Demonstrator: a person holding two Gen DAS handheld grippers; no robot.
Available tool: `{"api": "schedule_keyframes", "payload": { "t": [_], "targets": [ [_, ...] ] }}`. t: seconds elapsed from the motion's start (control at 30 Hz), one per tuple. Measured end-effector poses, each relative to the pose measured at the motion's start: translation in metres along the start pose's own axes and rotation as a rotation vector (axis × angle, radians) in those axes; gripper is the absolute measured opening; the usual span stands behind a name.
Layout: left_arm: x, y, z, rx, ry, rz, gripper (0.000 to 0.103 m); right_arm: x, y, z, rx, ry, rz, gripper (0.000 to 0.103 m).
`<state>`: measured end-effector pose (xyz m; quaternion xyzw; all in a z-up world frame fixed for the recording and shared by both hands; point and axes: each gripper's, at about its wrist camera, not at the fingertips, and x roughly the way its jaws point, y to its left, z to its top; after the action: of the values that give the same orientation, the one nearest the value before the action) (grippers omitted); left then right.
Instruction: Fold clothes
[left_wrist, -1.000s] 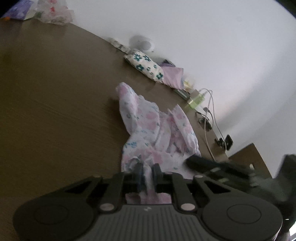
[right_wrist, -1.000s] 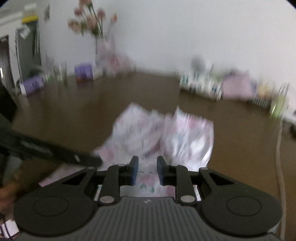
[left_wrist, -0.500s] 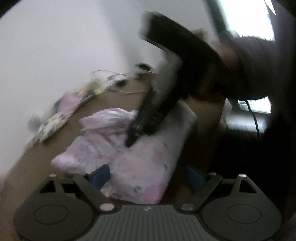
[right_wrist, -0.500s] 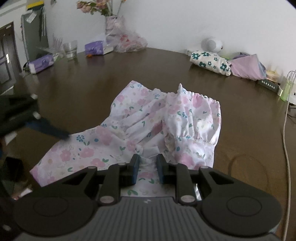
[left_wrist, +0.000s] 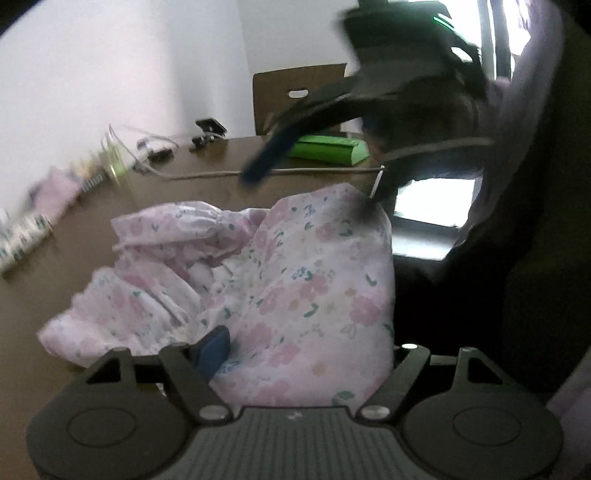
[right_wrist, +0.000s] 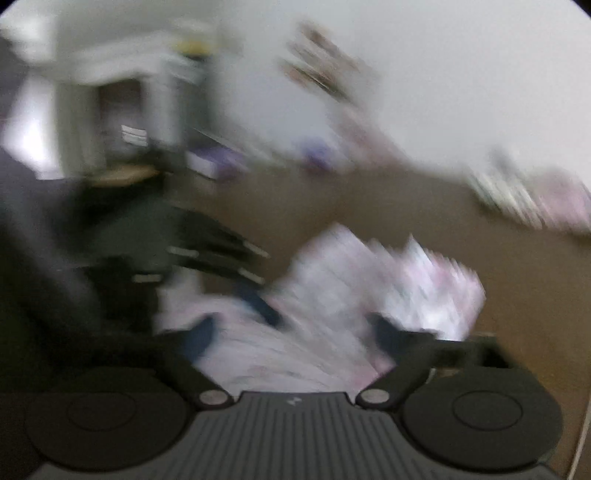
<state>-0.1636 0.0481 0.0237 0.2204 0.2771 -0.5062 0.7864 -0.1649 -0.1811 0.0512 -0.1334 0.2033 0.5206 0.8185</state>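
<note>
Both jaws spread wide; floral garment (left_wrist: 295, 273) between.

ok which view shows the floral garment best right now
The left wrist view: the floral garment is sharp enough to show its pink flowers, its bunched folds and the part hanging over the table edge. The right wrist view shows it only as a motion-blurred pale patch, detail lost.

A room in a home, brown wooden surface (left_wrist: 44, 295) against a plain white wall (left_wrist: 110, 74), wooden chair (left_wrist: 295, 92) at its far end, bright window (left_wrist: 432, 203) behind, cables (left_wrist: 192, 171), a green box (left_wrist: 328, 149), floral clothes (left_wrist: 295, 280).
</note>
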Motion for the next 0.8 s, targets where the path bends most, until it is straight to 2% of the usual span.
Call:
{"api": "schedule_keyframes", "payload": {
  "t": [0.03,0.13,0.2,0.23,0.27,0.33,0.4,0.43,0.5,0.53,0.57,0.63,0.67,0.73,0.8],
  "targets": [
    [-0.002,0.007,0.000,-0.034,-0.001,-0.036,0.077,-0.006,0.004,-0.002,-0.062,-0.022,0.033,0.103],
    [-0.008,0.026,0.001,-0.160,-0.001,-0.153,0.077,0.008,0.014,-0.016,-0.233,0.077,0.022,0.102],
    [-0.009,0.037,0.001,-0.226,0.004,-0.221,0.076,0.019,0.018,-0.025,-0.338,0.103,-0.026,0.101],
    [-0.011,0.037,0.000,-0.253,0.005,-0.252,0.076,0.025,0.019,-0.029,-0.385,0.105,-0.053,0.096],
    [-0.011,0.040,0.000,-0.278,0.005,-0.280,0.076,0.030,0.016,-0.029,-0.404,0.117,-0.049,0.083],
    [-0.011,0.049,-0.002,-0.329,0.003,-0.324,0.076,0.041,0.007,-0.024,-0.358,0.174,0.025,0.067],
    [-0.011,0.053,-0.001,-0.352,0.005,-0.331,0.077,0.046,-0.011,-0.015,-0.221,0.200,0.095,0.066],
    [-0.014,0.051,0.000,-0.345,0.012,-0.313,0.077,0.047,-0.023,-0.009,-0.128,0.204,0.131,0.065],
    [-0.025,0.044,0.006,-0.299,0.021,-0.259,0.078,0.048,-0.050,-0.003,0.061,0.215,0.206,0.055],
    [-0.031,0.039,0.009,-0.259,0.008,-0.224,0.081,0.048,-0.063,-0.001,0.151,0.220,0.243,0.047],
    [-0.037,0.032,0.010,-0.216,-0.010,-0.187,0.089,0.048,-0.075,-0.001,0.228,0.222,0.281,0.036],
    [-0.046,0.020,0.012,-0.134,-0.039,-0.111,0.091,0.048,-0.090,-0.004,0.328,0.224,0.340,0.026],
    [-0.044,0.016,0.011,-0.106,-0.041,-0.078,0.091,0.049,-0.094,-0.006,0.353,0.230,0.368,0.025],
    [-0.032,0.015,0.009,-0.122,-0.040,-0.041,0.089,0.050,-0.094,-0.006,0.376,0.243,0.429,0.024],
    [-0.020,0.024,0.006,-0.210,-0.041,-0.076,0.074,0.053,-0.091,-0.005,0.393,0.255,0.490,0.024]
  ]
}}
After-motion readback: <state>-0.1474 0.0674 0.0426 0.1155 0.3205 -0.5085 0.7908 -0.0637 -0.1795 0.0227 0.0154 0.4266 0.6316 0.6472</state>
